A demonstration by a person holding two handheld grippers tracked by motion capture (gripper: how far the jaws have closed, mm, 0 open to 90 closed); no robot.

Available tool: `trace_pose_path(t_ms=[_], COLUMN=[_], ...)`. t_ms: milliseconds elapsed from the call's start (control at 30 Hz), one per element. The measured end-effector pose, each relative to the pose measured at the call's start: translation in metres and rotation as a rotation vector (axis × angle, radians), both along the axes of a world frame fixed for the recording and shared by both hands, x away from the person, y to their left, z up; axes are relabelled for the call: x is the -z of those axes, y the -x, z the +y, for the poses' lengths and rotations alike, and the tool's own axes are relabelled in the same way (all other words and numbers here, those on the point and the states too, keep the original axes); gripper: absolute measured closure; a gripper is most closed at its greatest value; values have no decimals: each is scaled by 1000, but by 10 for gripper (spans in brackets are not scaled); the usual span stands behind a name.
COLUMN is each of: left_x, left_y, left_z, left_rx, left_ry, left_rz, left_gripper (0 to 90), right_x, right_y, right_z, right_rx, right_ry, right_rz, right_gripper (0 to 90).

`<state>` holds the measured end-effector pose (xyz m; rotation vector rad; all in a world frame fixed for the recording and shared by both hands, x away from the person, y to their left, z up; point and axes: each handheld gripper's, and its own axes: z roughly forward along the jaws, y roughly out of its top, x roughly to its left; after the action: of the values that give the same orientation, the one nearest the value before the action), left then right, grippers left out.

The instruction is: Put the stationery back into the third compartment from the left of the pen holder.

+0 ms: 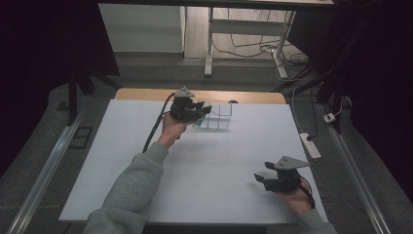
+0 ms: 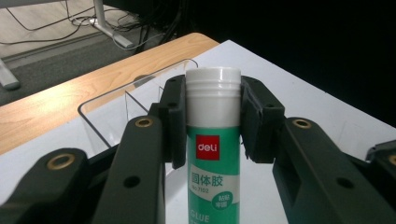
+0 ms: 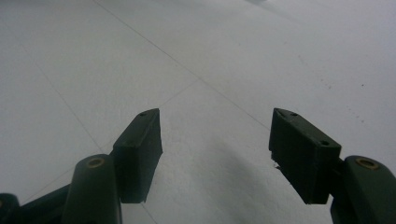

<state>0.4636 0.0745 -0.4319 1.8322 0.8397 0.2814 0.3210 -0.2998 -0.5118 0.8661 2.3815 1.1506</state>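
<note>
White sheeting is covering most of the counter (image 1: 204, 165), with a strip of bare wood being left showing along the far edge; grey floor and desk legs with trailing cables are being seen beyond it. Near the middle of the far edge, a clear divided organiser (image 1: 219, 117) is sitting on the sheet. Just beside its left side, the left gripper (image 1: 200, 113) is being held above the counter, and a green glue stick (image 2: 213, 154) with a white cap is being clamped between its pads just below the cap, the stick being kept upright as seen in the left gripper view, with the organiser's clear walls behind it. Near the near right corner, the right gripper (image 1: 261, 179) is being held low over the sheet, its jaws being kept wide apart with nothing between them.
</note>
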Motion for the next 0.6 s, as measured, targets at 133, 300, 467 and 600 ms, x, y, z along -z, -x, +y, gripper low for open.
trace_pose_path(t_ms=[133, 300, 467, 600], left_x=[-2, -4, -2, 0], left_y=[-6, -11, -15, -20], left_z=[-6, -13, -17, -19], left_rx=[5, 9, 5, -1], left_ry=[1, -5, -28, -31], left_rz=[-2, -2, -3, 2], left_gripper=[645, 644, 644, 645], right_x=[1, 0, 0, 0], right_y=[0, 0, 1, 1], right_z=[0, -1, -2, -2], right_rx=[-1, 3, 5, 4], right_ry=[-2, 0, -6, -10], right_rz=[1, 0, 1, 0], right_gripper=[343, 343, 343, 343])
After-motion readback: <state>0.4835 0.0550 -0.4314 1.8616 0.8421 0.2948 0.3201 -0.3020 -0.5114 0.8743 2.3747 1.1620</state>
